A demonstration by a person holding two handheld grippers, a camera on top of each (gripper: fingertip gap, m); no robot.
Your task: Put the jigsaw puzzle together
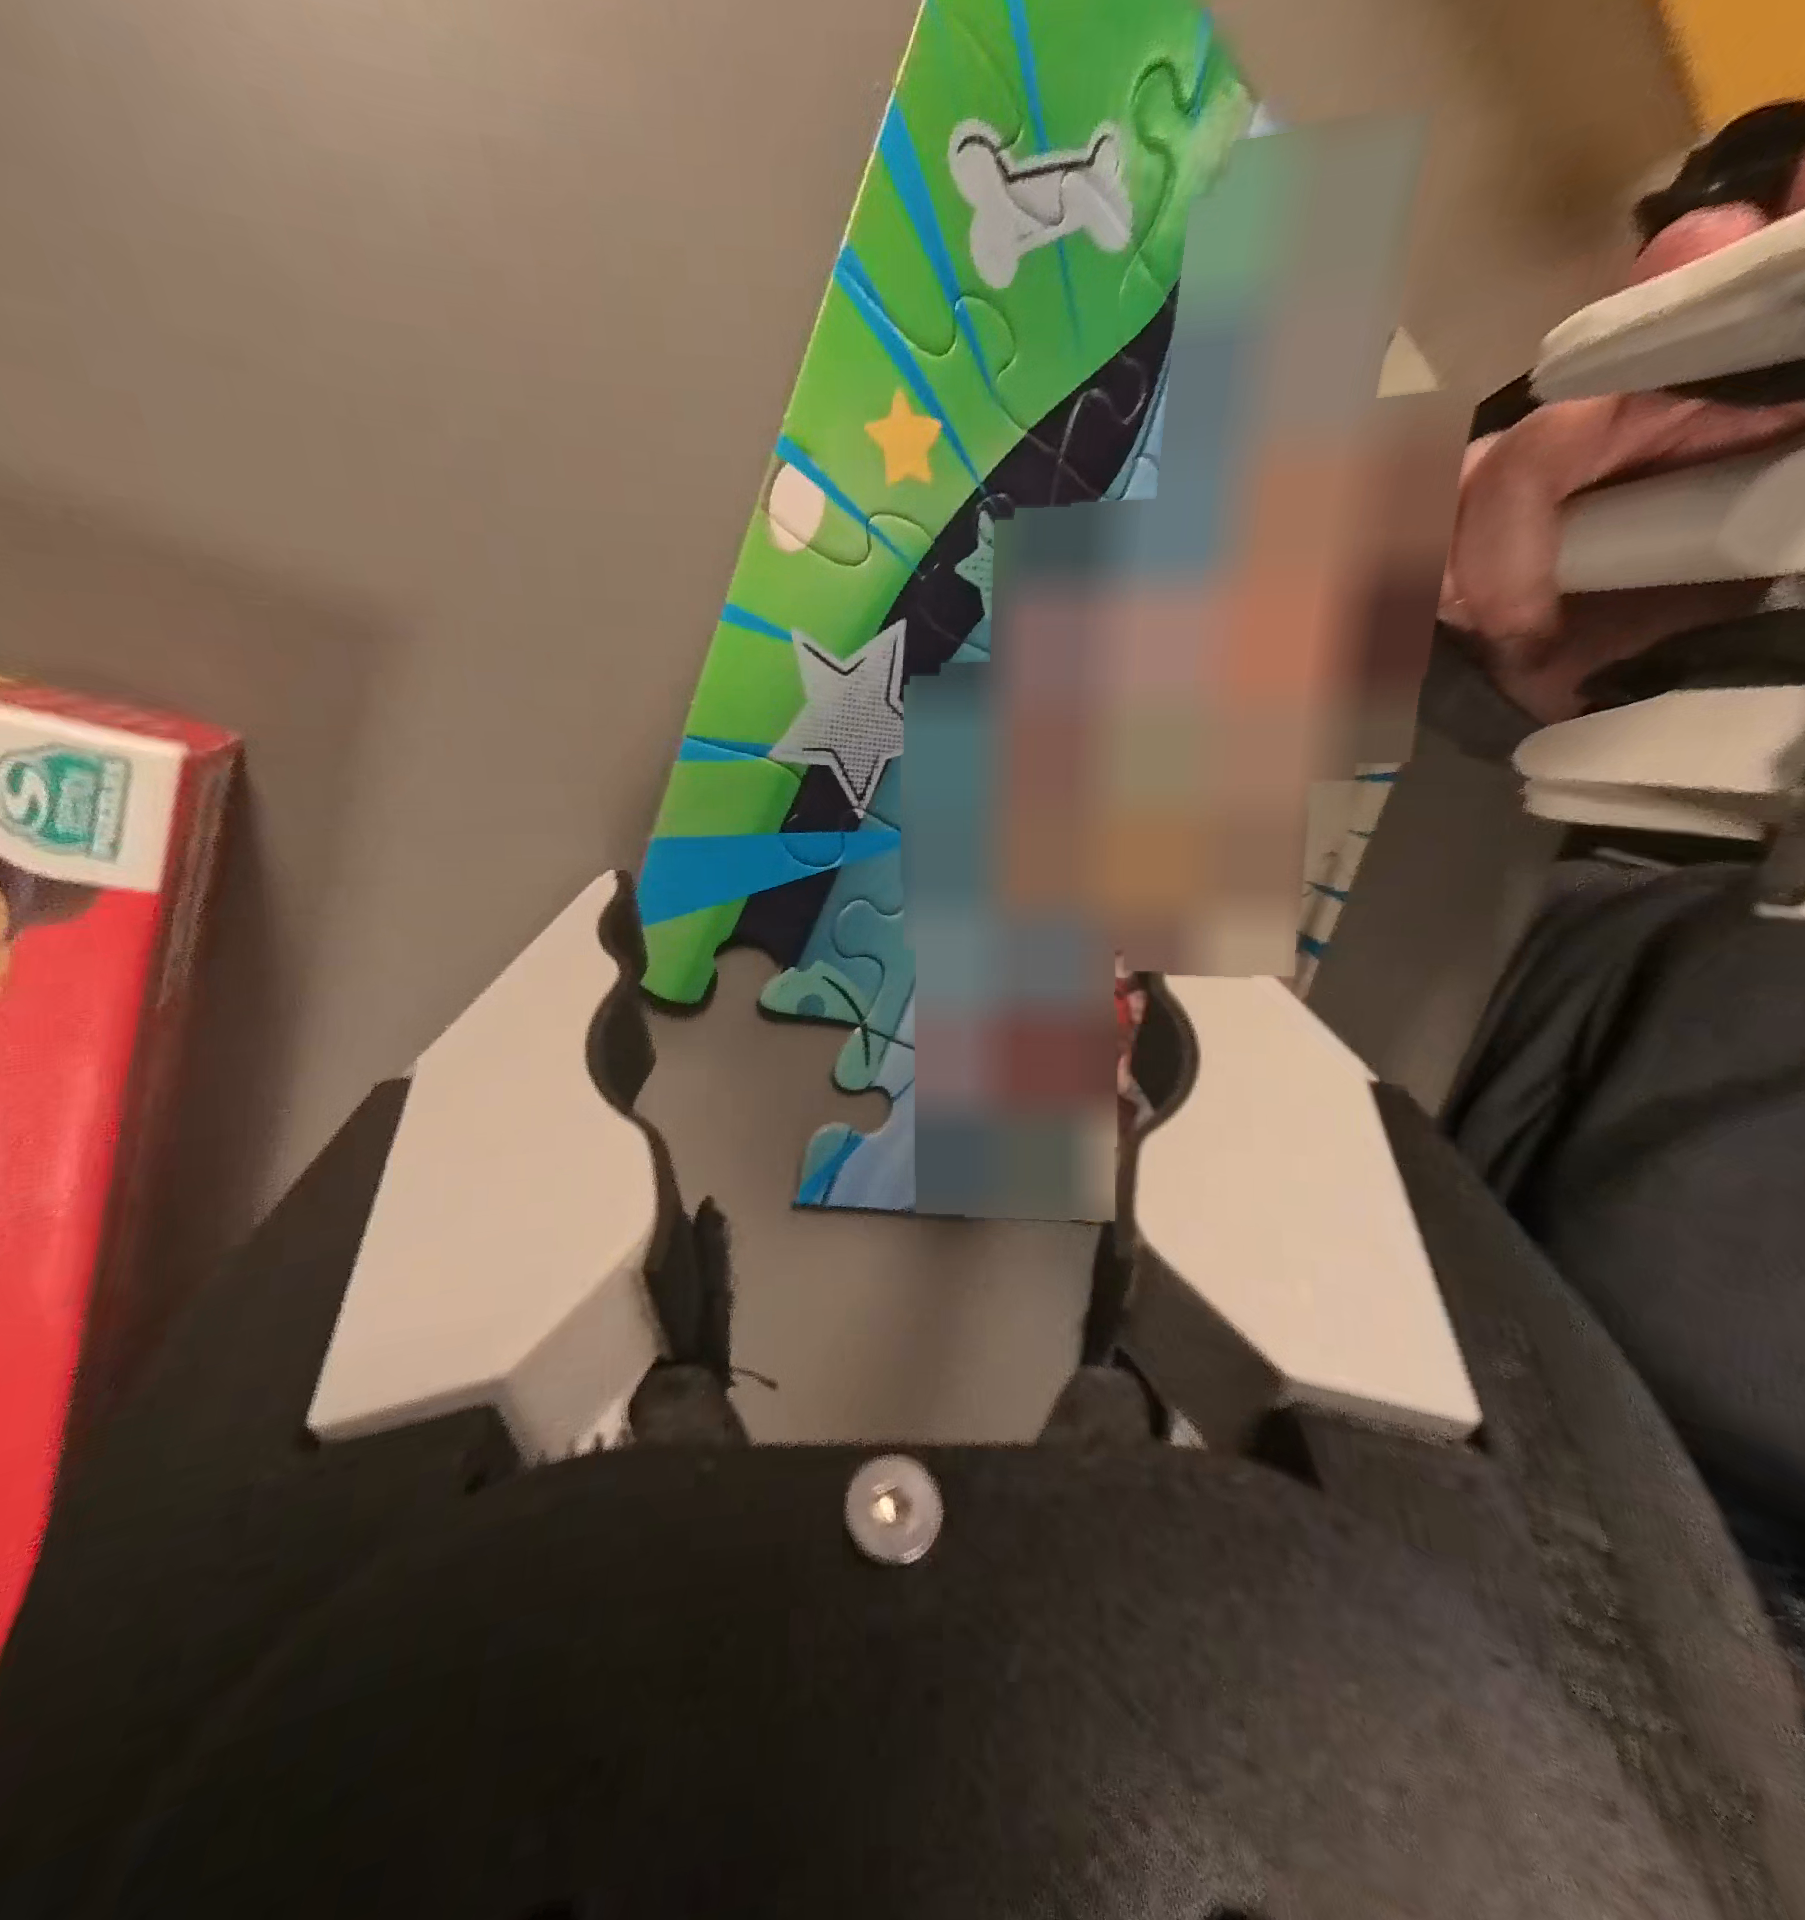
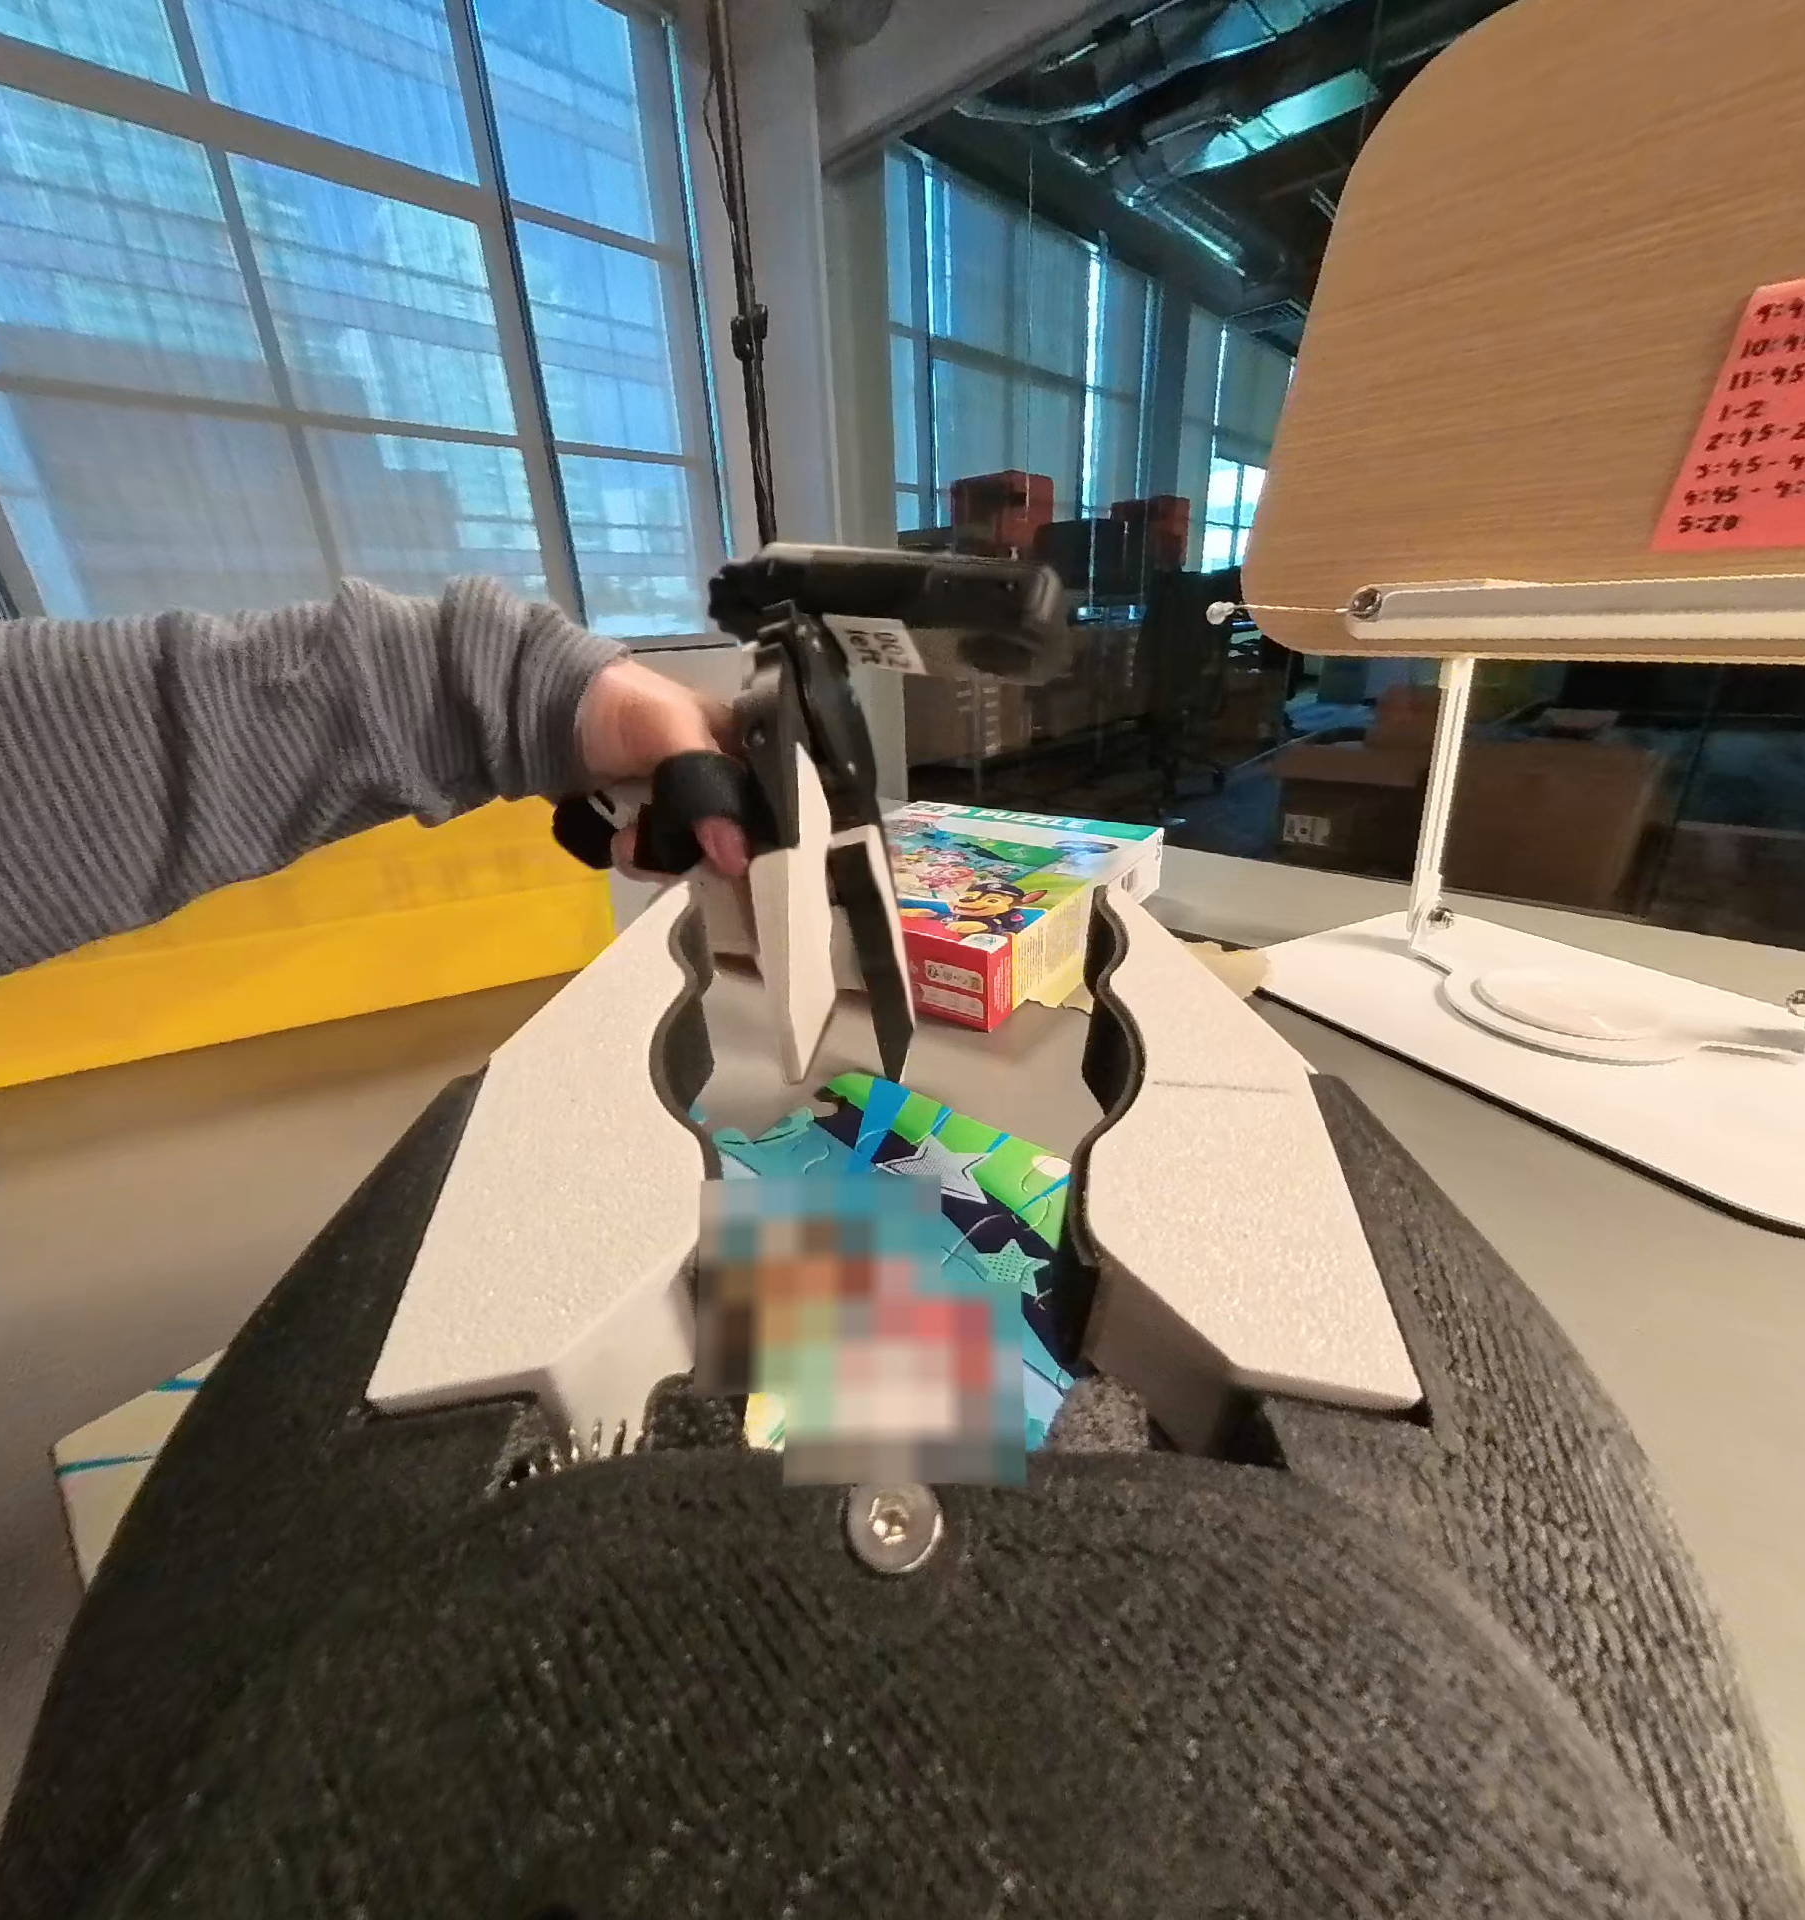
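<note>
Your left hand-held gripper (image 1: pixel 893 997) stands over the puzzle (image 1: pixel 856 582) on the desk (image 1: pixel 254 416), jaws wide apart, nothing gripped; the puzzle's long side runs straight ahead of it. Your right hand-held gripper (image 2: pixel 893 1049) is spread over the near end, holding nothing. Only its view shows the puzzle box (image 2: pixel 1002 914) beyond

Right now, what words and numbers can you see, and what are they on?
I won't copy the writing out, but this is where it is:
Puzzle box: printed title on the lid, tiny print on the side, green-and-white logo badge.
Pink sticky note on the wooden board: handwritten lines.
White label on the left gripper: short, turned sideways.
Jigsaw puzzle: pictures only, partly mosaicked.
</note>
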